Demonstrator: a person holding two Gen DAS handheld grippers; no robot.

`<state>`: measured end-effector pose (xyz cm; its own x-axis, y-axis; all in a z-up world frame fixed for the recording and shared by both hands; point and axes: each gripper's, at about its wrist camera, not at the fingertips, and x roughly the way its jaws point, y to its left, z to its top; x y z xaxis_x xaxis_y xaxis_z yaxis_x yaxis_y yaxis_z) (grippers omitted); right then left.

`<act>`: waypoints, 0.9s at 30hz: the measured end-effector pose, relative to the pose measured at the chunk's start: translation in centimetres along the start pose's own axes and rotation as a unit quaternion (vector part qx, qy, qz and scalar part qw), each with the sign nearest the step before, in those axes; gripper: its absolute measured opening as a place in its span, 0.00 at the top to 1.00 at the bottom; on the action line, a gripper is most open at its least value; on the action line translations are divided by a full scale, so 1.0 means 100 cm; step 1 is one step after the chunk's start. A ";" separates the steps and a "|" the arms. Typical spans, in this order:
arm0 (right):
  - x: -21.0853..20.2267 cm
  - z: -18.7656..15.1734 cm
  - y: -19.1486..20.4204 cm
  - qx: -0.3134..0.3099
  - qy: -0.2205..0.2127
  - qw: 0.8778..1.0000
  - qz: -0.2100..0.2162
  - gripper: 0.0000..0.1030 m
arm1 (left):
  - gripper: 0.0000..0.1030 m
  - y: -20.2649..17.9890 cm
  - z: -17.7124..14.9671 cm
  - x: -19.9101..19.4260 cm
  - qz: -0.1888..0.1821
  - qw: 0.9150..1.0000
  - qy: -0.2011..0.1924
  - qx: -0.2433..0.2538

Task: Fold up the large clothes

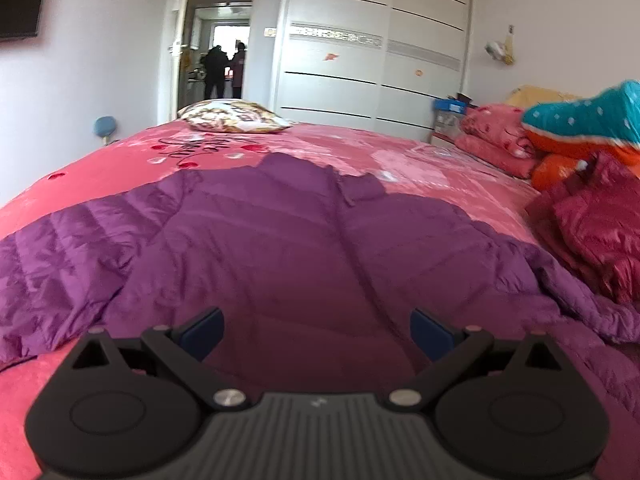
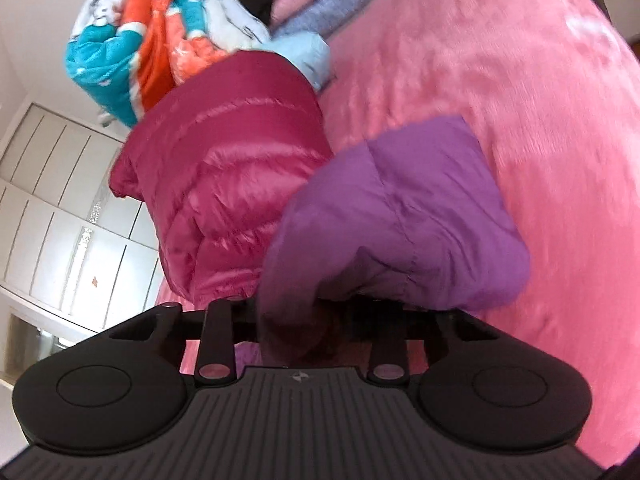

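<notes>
A purple quilted jacket [image 1: 280, 240] lies spread flat on the pink bed cover [image 1: 400, 156], collar at the far end and sleeves out to both sides. My left gripper [image 1: 318, 332] hovers over its near hem, open, with nothing between the blue pads [image 1: 204, 330]. In the right wrist view a bunched purple sleeve [image 2: 400, 216] fills the space between the fingers of my right gripper [image 2: 304, 320] and hides the fingertips. The finger links stand close together and the cloth looks pinched there, lifted off the bed cover [image 2: 500, 80].
A shiny magenta puffer jacket [image 2: 224, 168] lies folded just beside the sleeve, seen at the right as the magenta jacket [image 1: 592, 232]. Behind it are stacked teal-and-orange blankets [image 2: 140, 40]. A patterned pillow [image 1: 236, 116] sits at the bed's far end. A white wardrobe [image 1: 372, 40] and a doorway with two persons [image 1: 224, 72] lie beyond.
</notes>
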<state>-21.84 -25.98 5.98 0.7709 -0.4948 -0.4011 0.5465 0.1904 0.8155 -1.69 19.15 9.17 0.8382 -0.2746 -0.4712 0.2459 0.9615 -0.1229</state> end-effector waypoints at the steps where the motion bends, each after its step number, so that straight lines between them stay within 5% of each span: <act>1: 0.001 0.000 0.009 -0.023 -0.007 1.000 0.000 0.68 | 0.04 0.003 0.001 0.000 0.003 1.000 -0.001 -0.007; 7: 0.005 0.005 0.111 -0.163 -0.041 0.985 0.046 0.73 | 0.04 0.033 0.012 0.003 0.015 0.998 -0.007 -0.062; 13: 0.016 -0.030 0.237 -0.253 -0.050 0.957 0.135 0.75 | 0.04 0.063 0.020 0.007 0.032 0.993 -0.010 -0.116; 21: 0.013 -0.157 0.382 -0.355 -0.003 0.882 0.310 0.76 | 0.03 0.100 0.032 0.003 0.057 0.983 -0.023 -0.174; 27: 0.015 -0.274 0.414 -0.411 0.083 0.820 0.389 0.76 | 0.03 0.137 0.037 -0.004 0.074 0.968 -0.037 -0.238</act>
<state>10.89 4.34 27.68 0.9877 0.1567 0.0000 -0.1483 0.9348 0.3226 3.15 32.42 10.94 0.8841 -0.1162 -0.4526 -0.1168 0.8828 -0.4549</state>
